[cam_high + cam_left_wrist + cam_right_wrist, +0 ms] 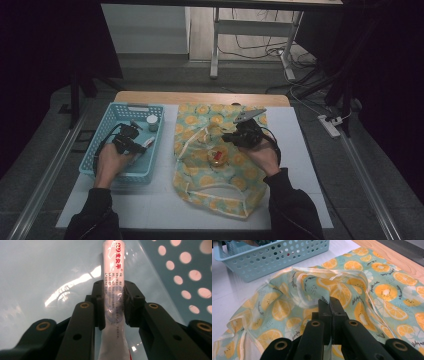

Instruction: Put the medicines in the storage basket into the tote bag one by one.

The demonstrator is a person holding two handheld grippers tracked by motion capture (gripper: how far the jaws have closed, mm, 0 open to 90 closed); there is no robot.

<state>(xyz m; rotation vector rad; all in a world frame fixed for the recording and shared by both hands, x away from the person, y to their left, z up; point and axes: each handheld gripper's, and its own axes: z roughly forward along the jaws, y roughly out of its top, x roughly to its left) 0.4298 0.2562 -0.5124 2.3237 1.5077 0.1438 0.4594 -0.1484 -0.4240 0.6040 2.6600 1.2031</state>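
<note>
My left gripper (131, 139) reaches into the light blue basket (112, 112) at the left of the table. In the left gripper view my left gripper (114, 306) has its pads pressed on a white tube (113, 270) with red lettering, which lies along the basket floor. A cloth bag (200, 175) printed with orange slices is spread over the middle of the table. My right gripper (236, 135) sits above its upper part, and in the right gripper view my right gripper (329, 302) is shut with a raised fold of the cloth bag (352, 292) pinched at its tips.
A small white jar (152, 121) stands in the basket's far right corner. A round yellow and red item (218, 156) rests on the bag. The white table mat (300, 165) runs right of the bag. The basket (274, 257) lies beyond the bag in the right gripper view.
</note>
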